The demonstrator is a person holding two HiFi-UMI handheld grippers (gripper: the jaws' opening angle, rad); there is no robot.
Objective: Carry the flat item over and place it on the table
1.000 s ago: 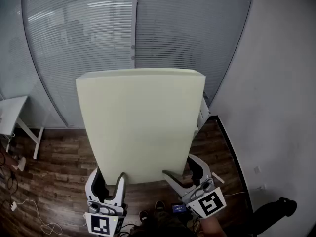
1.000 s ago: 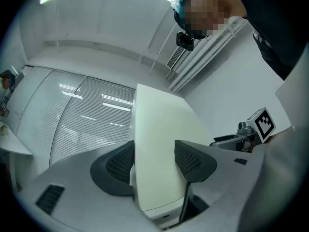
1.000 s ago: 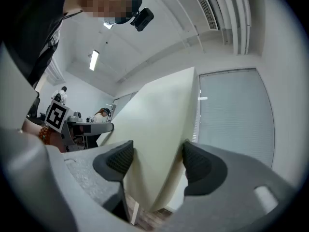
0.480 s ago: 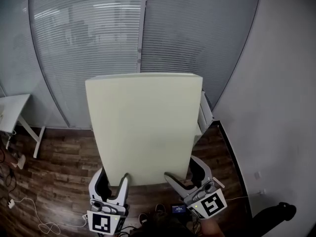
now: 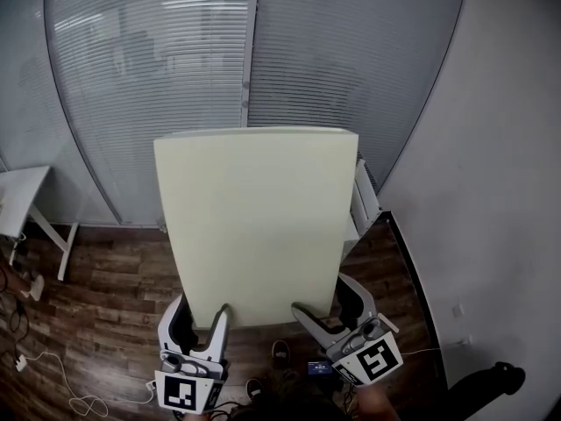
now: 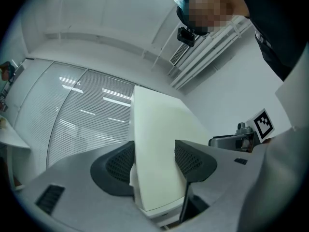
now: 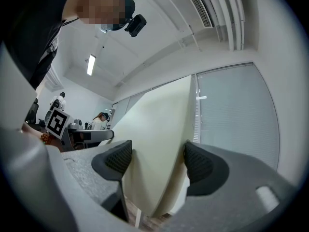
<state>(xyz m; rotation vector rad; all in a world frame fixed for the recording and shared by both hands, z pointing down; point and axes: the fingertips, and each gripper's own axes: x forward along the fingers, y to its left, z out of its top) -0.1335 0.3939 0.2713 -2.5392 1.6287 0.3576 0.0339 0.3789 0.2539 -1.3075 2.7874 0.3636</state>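
At the nine o'clock edge of the head view we see a corner of a white table [image 5: 16, 202] on the dark wood floor [image 5: 96, 288], with loose cables [image 5: 61, 384] trailing at about eight o'clock.

Moving toward the middle, our left gripper [image 5: 202, 305] sits at seven o'clock of the foam slab [image 5: 254, 222]. Its own view shows the two pads pressed against opposite faces of the slab's lower edge, so it is clamped on it. The slab itself is a pale, thick, flat panel. We hold it nearly upright in the air in front of us, and it rises toward twelve o'clock against the slatted blinds [image 5: 140, 77], touching neither floor nor table.

At five o'clock of the slab is our right gripper [image 5: 317, 295]. Its jaws have just been easing a little wider, yet the slab is between them and both pads bear on it, stretched broad by the foam's thickness. Beyond it, at three o'clock, runs the plain white wall [image 5: 500, 191].

We judge the lift done and the carry under way. The only table in view is well apart from the slab, and we cannot tell whether it is the target. Walking it over, laying it flat and releasing both grips all remain.
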